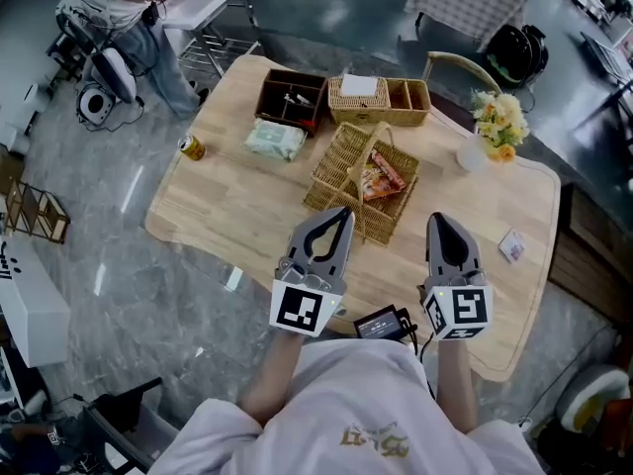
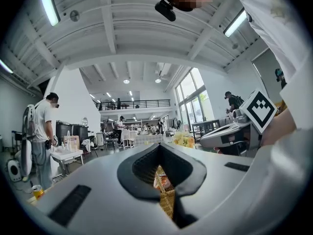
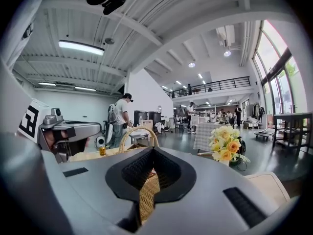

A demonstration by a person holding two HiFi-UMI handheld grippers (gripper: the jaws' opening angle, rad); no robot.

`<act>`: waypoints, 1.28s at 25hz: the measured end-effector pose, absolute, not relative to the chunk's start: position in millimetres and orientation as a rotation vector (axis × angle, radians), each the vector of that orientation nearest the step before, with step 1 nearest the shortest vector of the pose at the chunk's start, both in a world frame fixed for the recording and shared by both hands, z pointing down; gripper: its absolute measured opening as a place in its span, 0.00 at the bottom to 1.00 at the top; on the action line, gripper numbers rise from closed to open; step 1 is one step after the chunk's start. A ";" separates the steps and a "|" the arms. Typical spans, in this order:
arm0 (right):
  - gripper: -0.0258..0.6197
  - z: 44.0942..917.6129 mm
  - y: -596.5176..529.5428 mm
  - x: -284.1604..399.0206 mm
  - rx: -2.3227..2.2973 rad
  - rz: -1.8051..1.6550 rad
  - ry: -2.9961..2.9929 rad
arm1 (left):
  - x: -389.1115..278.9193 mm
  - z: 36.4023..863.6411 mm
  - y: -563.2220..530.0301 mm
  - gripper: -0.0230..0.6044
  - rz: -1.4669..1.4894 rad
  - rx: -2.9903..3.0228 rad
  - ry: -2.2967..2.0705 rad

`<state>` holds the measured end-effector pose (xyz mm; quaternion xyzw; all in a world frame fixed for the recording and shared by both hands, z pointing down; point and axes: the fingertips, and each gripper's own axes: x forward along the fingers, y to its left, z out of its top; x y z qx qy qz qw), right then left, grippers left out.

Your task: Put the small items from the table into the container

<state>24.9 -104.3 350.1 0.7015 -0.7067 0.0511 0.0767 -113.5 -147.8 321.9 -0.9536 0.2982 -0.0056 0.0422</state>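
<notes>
A wicker basket (image 1: pixel 336 171) with a handle stands mid-table, and an orange snack packet (image 1: pixel 382 178) lies in it. My left gripper (image 1: pixel 343 213) hovers just before the basket's near edge, jaws shut and holding nothing. My right gripper (image 1: pixel 438 220) hangs to the basket's right, also shut and bare. A small white packet (image 1: pixel 512 246) lies on the table farther right. In the left gripper view the basket (image 2: pixel 167 202) and the packet (image 2: pixel 161 180) show through the jaw cut-out. The right gripper view shows the basket's handle (image 3: pixel 139 132) ahead.
Behind the basket lie a tissue pack (image 1: pixel 275 139), a brown box (image 1: pixel 292 97) and a wicker tray (image 1: pixel 381 100). A can (image 1: pixel 192 147) stands at the left edge, flowers (image 1: pixel 499 119) at the back right. A black device (image 1: pixel 384 322) sits at the near edge. A person stands far left.
</notes>
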 end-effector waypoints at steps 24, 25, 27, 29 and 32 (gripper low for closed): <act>0.07 373.8 -52.9 44.4 2.139 0.297 -2.109 | -105.0 330.1 -113.6 0.04 0.016 -2.982 0.883; 0.07 378.9 -49.2 49.2 2.129 0.340 -2.124 | -99.0 332.4 -110.4 0.04 0.007 -2.986 0.874; 0.08 389.8 -39.7 63.5 2.128 0.413 -2.125 | -83.8 337.4 -101.9 0.04 -0.016 -2.997 0.841; 0.08 402.4 -26.4 84.5 2.135 0.459 -2.085 | -64.5 344.5 -90.5 0.04 -0.045 -3.012 0.803; 0.08 420.8 -0.3 124.5 2.161 0.515 -2.007 | -33.4 357.9 -70.6 0.04 -0.100 -3.037 0.762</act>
